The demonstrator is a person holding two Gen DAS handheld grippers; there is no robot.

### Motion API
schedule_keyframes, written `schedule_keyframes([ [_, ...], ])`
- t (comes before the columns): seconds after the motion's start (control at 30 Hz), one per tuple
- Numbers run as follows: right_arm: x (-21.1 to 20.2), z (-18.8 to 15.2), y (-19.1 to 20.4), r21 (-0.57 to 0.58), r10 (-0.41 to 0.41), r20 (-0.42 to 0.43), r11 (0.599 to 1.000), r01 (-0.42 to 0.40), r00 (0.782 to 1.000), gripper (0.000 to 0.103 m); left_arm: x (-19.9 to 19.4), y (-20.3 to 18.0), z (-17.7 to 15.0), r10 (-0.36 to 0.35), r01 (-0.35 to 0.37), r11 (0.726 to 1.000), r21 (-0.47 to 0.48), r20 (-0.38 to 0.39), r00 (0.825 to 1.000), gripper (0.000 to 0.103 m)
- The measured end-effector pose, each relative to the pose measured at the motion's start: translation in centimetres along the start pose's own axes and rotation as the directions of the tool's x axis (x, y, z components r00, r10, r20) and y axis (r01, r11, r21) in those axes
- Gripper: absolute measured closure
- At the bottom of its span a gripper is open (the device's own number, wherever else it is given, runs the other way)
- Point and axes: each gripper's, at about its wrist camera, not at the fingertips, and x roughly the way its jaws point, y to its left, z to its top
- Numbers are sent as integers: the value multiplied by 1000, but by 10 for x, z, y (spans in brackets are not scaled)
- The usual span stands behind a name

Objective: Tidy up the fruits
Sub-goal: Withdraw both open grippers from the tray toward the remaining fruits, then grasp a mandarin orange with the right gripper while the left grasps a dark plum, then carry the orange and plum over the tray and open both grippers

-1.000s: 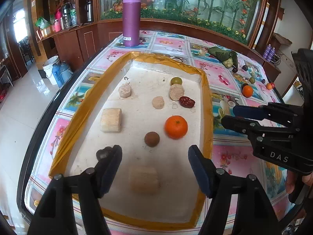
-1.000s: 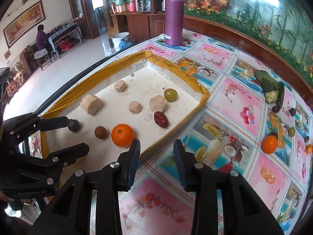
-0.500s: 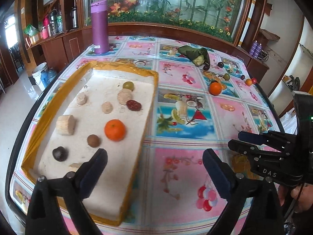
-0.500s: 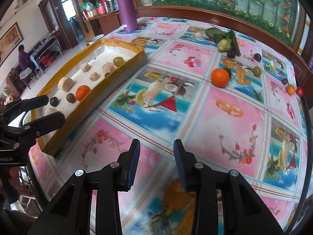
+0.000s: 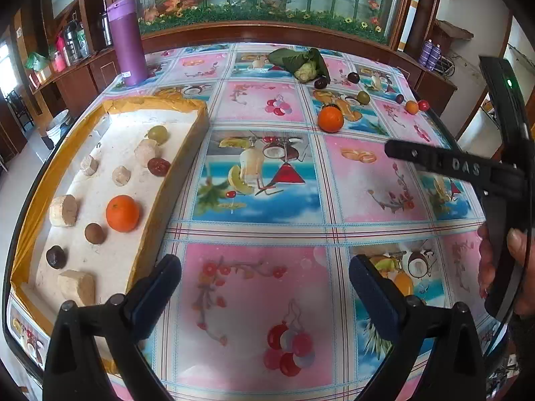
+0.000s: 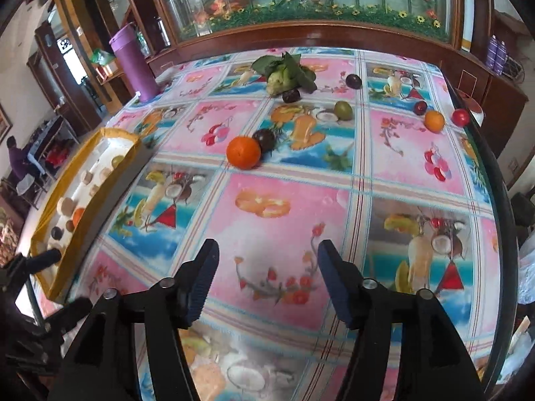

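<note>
A yellow-rimmed white tray [image 5: 157,103] at the left holds an orange [image 5: 122,213], a green fruit [image 5: 157,133], a red date [image 5: 158,166], two dark balls and several beige blocks. Loose fruit lies across the far table: an orange [image 6: 243,152] touching a dark fruit [image 6: 265,139], a green fruit [image 6: 343,110], dark plums [image 6: 291,95], a small orange [image 6: 434,120] and a red fruit [image 6: 460,117]. My left gripper [image 5: 264,269] hangs open and wide over bare cloth beside the tray. My right gripper [image 6: 267,254] is opening, with nothing between its fingers, well short of the orange.
A purple bottle [image 5: 128,40] stands at the far left corner of the table. A leafy vegetable [image 6: 284,70] lies at the back. The fruit-print tablecloth [image 6: 277,220] covers the table. A person [image 6: 15,157] sits far off at the left.
Both grippers have swung right, away from the tray and over the tablecloth. The left jaws have spread wider. The right jaws, nearly shut before, have parted.
</note>
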Motion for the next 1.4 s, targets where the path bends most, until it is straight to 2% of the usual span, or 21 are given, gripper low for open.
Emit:
schedule_keyframes([
  [0.17, 36, 38, 13, -59, 24, 16, 998, -23, 1000, 38, 4, -2, 1, 35, -35, 999, 13, -24, 999, 1],
  [0.33, 76, 51, 21, -97, 14, -20, 995, -16, 1000, 39, 8, 2, 8, 60, -59, 998, 16, -35, 998, 1],
  [0.4, 86, 52, 19, -93, 25, -31, 995, -28, 999, 48, 10, 2, 15, 71, -71, 997, 22, -29, 997, 1],
  [0.43, 90, 53, 18, -90, 36, -42, 995, -40, 998, 64, 12, 1, 19, 74, -74, 997, 26, -25, 997, 1],
  [0.47, 91, 53, 17, -87, 48, -39, 995, -51, 998, 69, 14, -1, 24, 73, -73, 997, 30, -20, 997, 1],
  [0.67, 65, 41, -5, -72, 64, 7, 995, -63, 998, 69, 42, -25, 67, 61, -62, 994, 86, 7, 998, 1],
  [0.83, 26, 15, -37, -72, 14, 33, 997, -12, 999, 69, 78, -55, 112, 34, -40, 992, 122, 47, 998, 1],
  [0.93, 11, 2, -50, -73, -17, 31, 997, 19, 999, 69, 103, -73, 134, 28, -32, 991, 128, 36, 999, 3],
  [1.0, 2, -7, -57, -70, -27, 34, 997, 29, 999, 68, 116, -82, 143, 11, -13, 993, 118, 14, 1000, 8],
  [1.1, -6, -15, -67, -60, -29, 31, 998, 31, 999, 68, 131, -92, 150, -19, 20, 995, 102, -13, 1000, 23],
  [1.17, -8, -18, -71, -50, -20, 27, 999, 21, 999, 68, 141, -97, 153, -20, 23, 995, 100, -29, 999, 40],
  [1.2, -9, -18, -72, -45, -17, 27, 999, 19, 999, 68, 147, -98, 153, -23, 27, 995, 96, -42, 999, 54],
  [1.23, -10, -19, -73, -41, -13, 29, 999, 14, 1000, 68, 146, -100, 153, -5, 6, 994, 106, -15, 1000, 66],
  [1.27, -10, -19, -74, -37, -10, 29, 999, 11, 1000, 68, 147, -102, 153, -18, 20, 993, 113, -17, 1000, 72],
  [1.3, -12, -20, -75, -32, -7, 31, 999, 8, 999, 68, 146, -102, 153, -16, 17, 993, 116, -12, 1000, 75],
  [1.4, -15, -22, -76, -25, -2, 39, 1000, 3, 999, 68, 140, -93, 148, -61, 62, 995, 73, -16, 998, 76],
])
